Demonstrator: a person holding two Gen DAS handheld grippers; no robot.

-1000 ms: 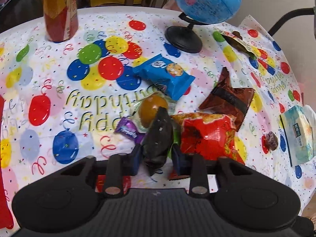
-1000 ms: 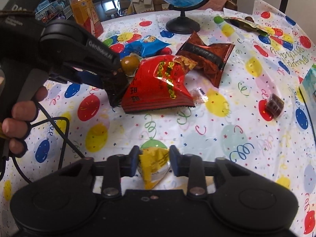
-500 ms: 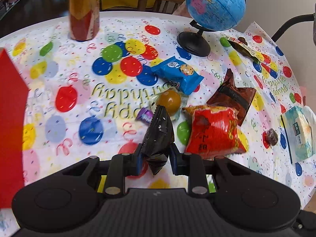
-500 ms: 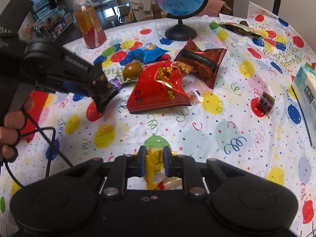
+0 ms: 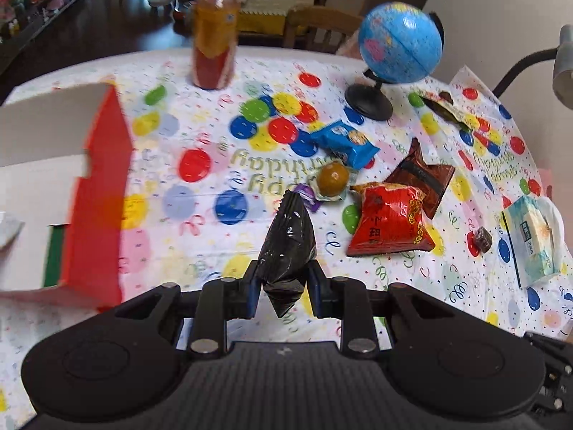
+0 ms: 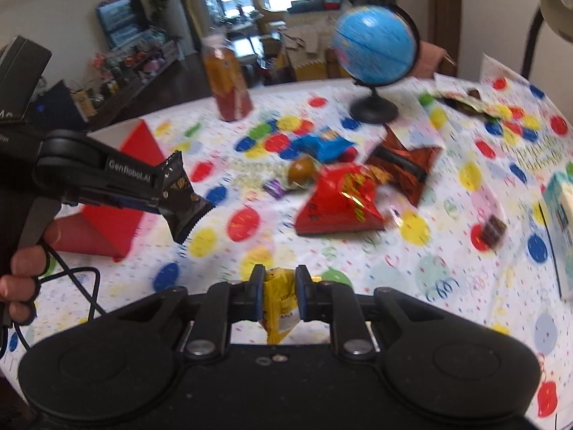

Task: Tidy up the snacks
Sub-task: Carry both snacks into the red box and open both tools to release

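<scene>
Two pickups at once: red box [image 5: 96, 193] at frame left sits open-topped, likely the drop target. Left gripper [image 5: 283, 283] jaws pinch black packet [image 5: 288, 240]; right gripper [image 6: 279, 299] jaws clamp yellow packet [image 6: 279, 308], both clear of the surface [image 5: 200, 222].

Both wrist fisheyes look fwd & down along their hand-held grippers, close above the table [image 5: 200, 211]. Shared ground: globe [image 5: 399, 41], juice bottle [image 6: 226, 80], red snack bag [image 5: 388, 220]. Right view also catches the left hand-held gripper [image 6: 179, 193].
</scene>
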